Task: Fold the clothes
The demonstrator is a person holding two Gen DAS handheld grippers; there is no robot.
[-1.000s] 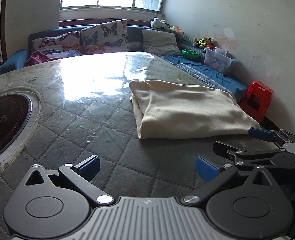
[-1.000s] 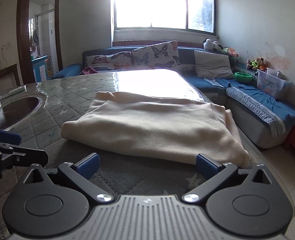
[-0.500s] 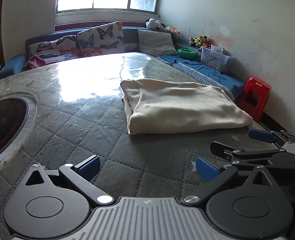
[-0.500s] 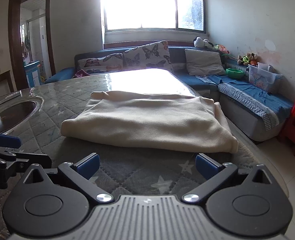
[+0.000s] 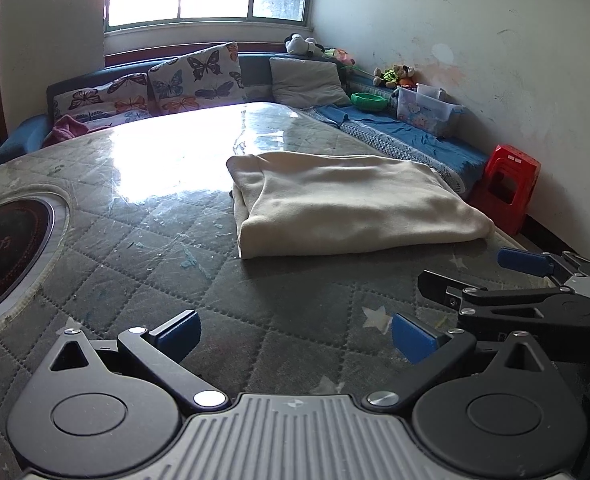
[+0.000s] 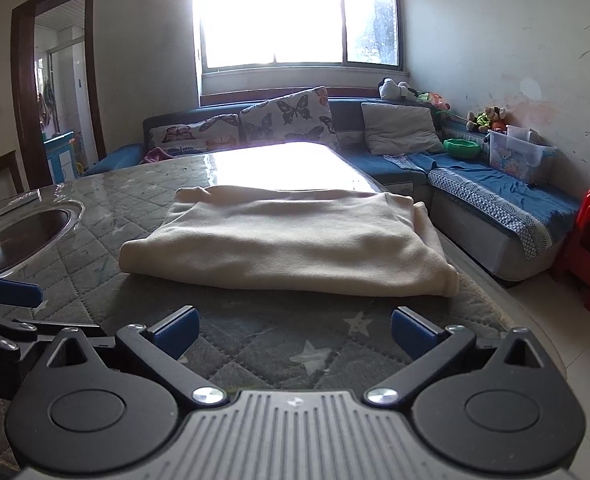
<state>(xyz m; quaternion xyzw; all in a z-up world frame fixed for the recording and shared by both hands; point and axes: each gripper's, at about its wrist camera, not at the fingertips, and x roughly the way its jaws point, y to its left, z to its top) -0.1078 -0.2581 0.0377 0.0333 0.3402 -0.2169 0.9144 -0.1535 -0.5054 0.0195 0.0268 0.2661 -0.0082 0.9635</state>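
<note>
- Both your jaws stand wide apart and hold nothing: left gripper point(image 5: 293, 332), right gripper point(image 6: 293, 330).
- You hold both low and level over the quilted table point(image 5: 143, 264), side by side, the right one just beside your left.
- Bare quilting lies between each pair of fingers and the folded cream garment point(image 6: 291, 240) ahead.
- Its long axis runs across your right jaws; its right end lies near the table's edge.

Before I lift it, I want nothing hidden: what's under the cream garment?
The folded cream garment lies directly on the quilted table cover. Only its own lower layers show at the edges; anything beneath its middle is covered.
</note>
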